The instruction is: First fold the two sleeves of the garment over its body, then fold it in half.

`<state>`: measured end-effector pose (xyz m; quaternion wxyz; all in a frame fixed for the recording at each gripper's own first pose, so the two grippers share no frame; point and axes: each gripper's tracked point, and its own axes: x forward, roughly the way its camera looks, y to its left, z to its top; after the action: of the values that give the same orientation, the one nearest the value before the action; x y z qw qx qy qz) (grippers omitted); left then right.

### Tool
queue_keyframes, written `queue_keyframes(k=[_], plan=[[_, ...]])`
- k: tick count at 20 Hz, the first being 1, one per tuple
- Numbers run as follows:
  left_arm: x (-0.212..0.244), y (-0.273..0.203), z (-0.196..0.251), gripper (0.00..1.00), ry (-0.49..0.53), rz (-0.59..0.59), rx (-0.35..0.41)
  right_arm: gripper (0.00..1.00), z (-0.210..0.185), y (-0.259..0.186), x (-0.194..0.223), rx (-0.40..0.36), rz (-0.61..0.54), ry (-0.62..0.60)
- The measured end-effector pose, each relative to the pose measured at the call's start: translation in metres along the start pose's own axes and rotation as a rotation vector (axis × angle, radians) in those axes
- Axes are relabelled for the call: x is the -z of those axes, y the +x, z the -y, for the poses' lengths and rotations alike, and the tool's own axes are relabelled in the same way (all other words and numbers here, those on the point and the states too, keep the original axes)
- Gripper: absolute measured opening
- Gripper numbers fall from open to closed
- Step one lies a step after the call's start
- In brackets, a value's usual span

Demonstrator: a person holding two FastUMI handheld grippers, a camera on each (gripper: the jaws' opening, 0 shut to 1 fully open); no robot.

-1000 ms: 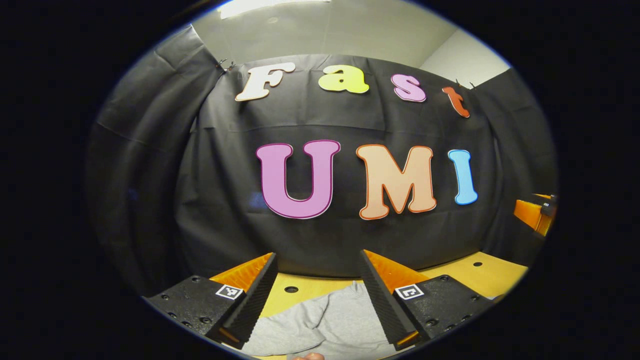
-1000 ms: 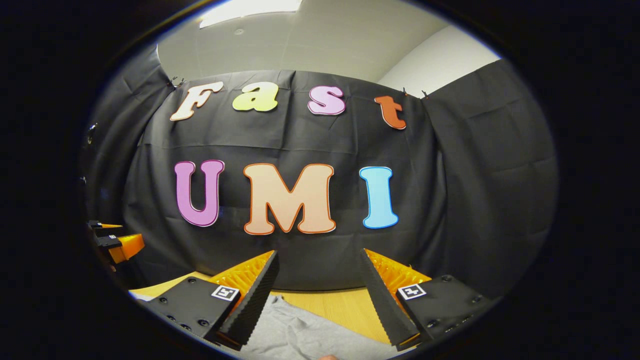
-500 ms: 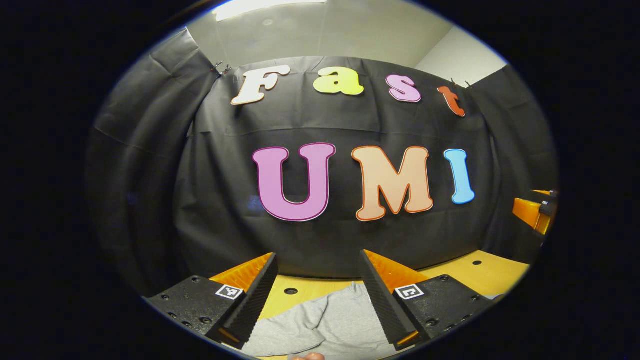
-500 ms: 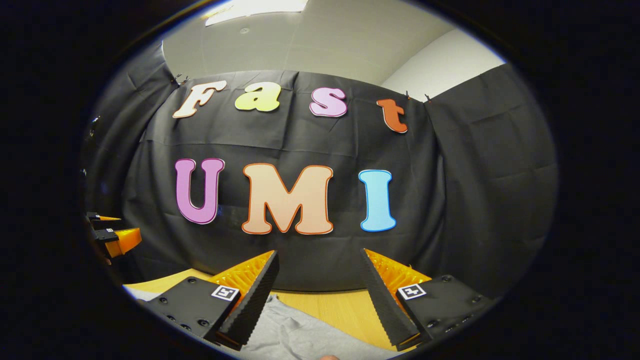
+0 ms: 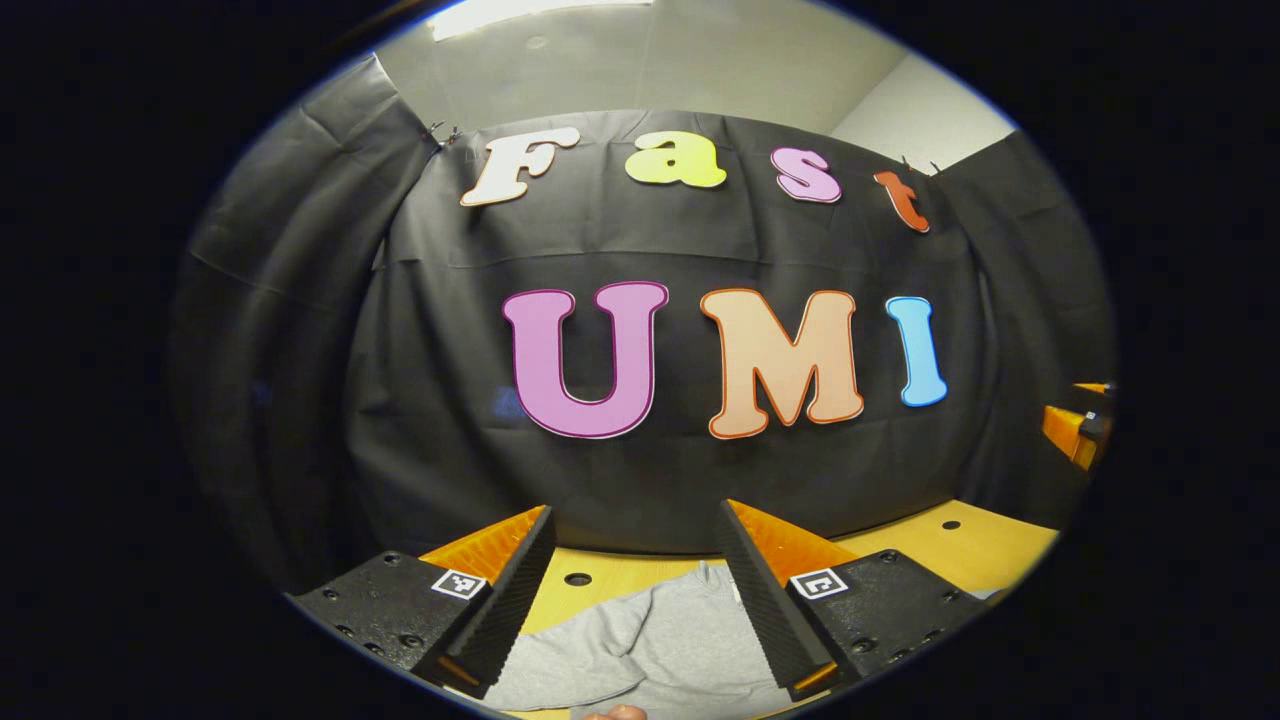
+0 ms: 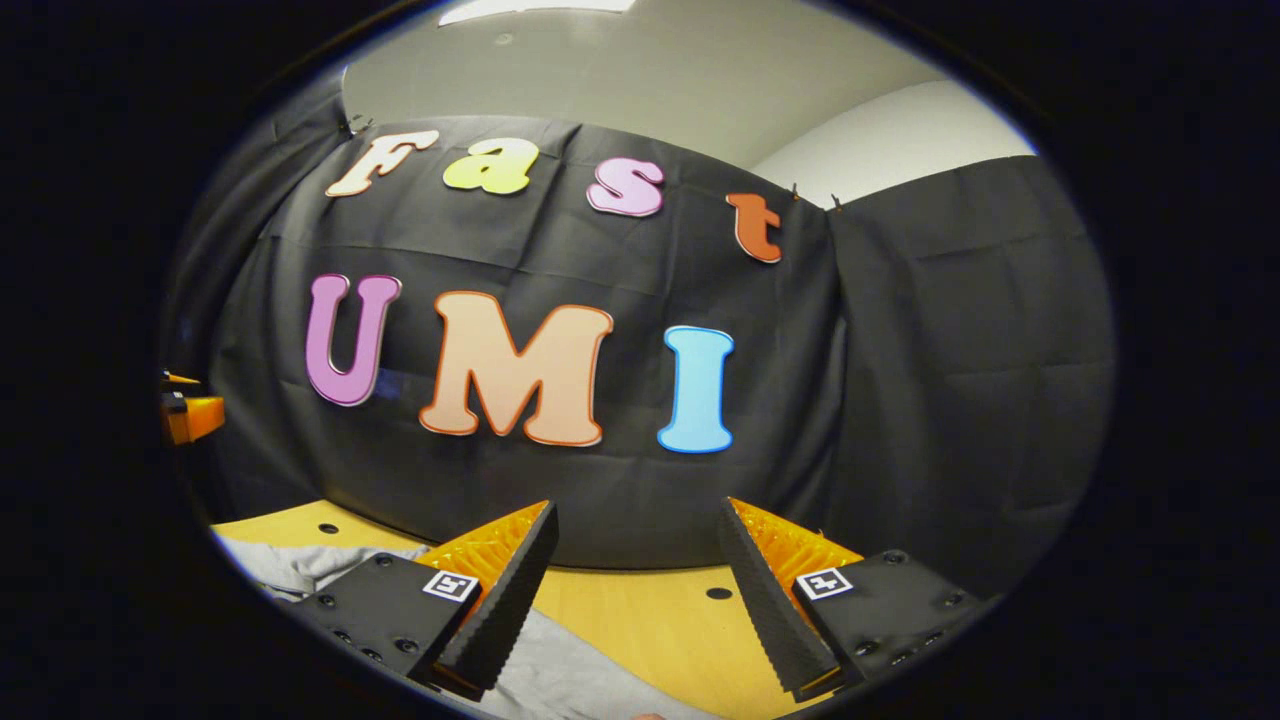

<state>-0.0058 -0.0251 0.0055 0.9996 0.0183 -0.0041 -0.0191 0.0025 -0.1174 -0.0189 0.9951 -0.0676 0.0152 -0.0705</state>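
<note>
A grey garment [image 5: 660,650] lies on the yellow wooden table [image 5: 980,550], seen low in the left gripper view between and below my fingers. My left gripper [image 5: 635,540] is open above it with nothing between its fingers. In the right gripper view the grey garment [image 6: 560,680] lies at the lower left, with a bunched part [image 6: 300,565] farther left. My right gripper [image 6: 635,535] is open above the table [image 6: 650,610], holding nothing. The other gripper [image 6: 190,415] shows small at the left edge there, and the right one [image 5: 1075,430] at the right edge of the left gripper view.
The black cloth wall stands close behind the table's far edge. The tabletop has small round holes [image 5: 577,579]. A grey ceiling and a pale wall show above the cloth.
The right gripper has swung to the right and tilted, so more bare table now lies between its fingers and the garment sits farther left. The left gripper has barely moved.
</note>
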Motion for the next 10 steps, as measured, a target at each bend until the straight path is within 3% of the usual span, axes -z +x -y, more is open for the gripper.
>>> queue_keyframes(k=[10], plan=[[0.016, 0.005, 0.005, 0.94, -0.002, -0.034, 0.019, 0.99, 0.106, -0.013, 0.095, 0.155, -0.232, -0.105]])
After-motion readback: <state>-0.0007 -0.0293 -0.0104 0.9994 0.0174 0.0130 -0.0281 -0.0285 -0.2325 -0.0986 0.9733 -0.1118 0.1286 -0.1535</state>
